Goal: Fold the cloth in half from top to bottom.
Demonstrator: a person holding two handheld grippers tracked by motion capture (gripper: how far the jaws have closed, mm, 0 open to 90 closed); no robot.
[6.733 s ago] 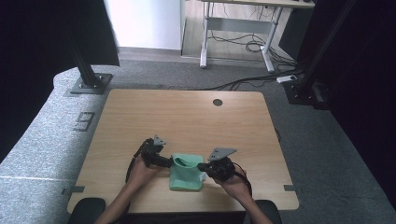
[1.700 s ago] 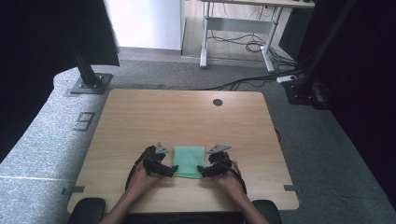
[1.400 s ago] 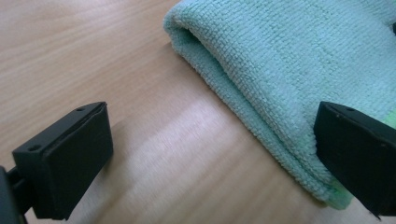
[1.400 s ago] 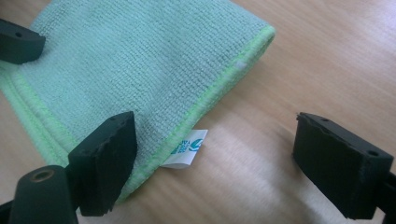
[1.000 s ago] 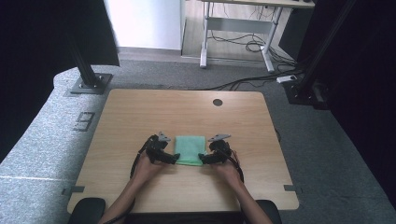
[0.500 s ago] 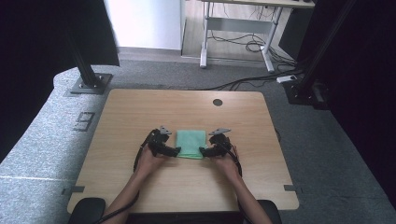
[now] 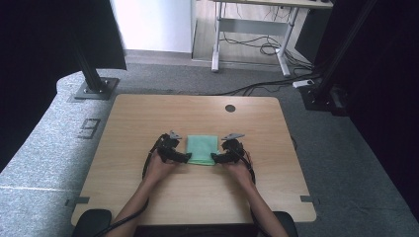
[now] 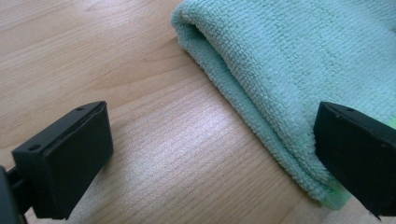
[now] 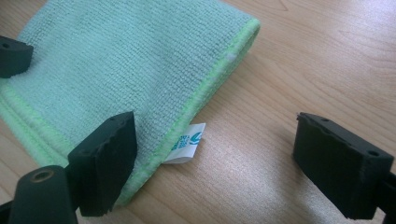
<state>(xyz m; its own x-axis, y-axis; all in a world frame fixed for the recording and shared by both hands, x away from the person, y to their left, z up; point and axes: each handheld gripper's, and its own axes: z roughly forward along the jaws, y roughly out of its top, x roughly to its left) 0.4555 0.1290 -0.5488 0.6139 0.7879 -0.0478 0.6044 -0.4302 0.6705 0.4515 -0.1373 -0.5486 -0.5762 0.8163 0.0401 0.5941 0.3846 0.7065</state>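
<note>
Between claws: folded green cloth (image 7: 202, 149) lies flat, the one obstacle.
Far half of bench (image 7: 148, 111): bare wood, open passage.
Near edge: forearms cross it.
Cable hole (image 7: 230, 108): flush.

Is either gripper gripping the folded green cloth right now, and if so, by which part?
Nothing is held. Both the left gripper and right gripper stand open beside the folded green microfibre cloth, which lies flat.
</note>
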